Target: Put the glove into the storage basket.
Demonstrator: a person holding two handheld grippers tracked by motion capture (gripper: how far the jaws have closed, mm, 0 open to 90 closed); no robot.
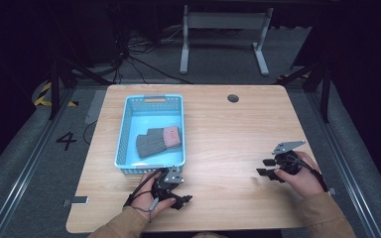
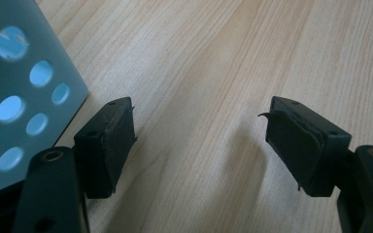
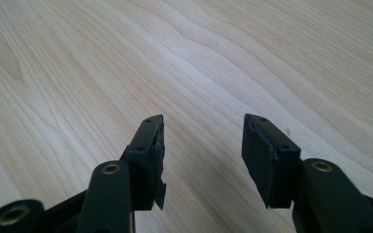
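Two grippers rested on the pale wooden table (image 1: 228,129). At nine o'clock stood a light-blue perforated plastic basket (image 1: 124,134) holding folded grey knitted socks with a pink cuff (image 1: 159,140). Just beside its near wall, at seven o'clock, the left gripper (image 1: 178,198) gaped with nothing between its jaws. At four o'clock the right gripper (image 1: 265,167) also stood parted over bare wood.
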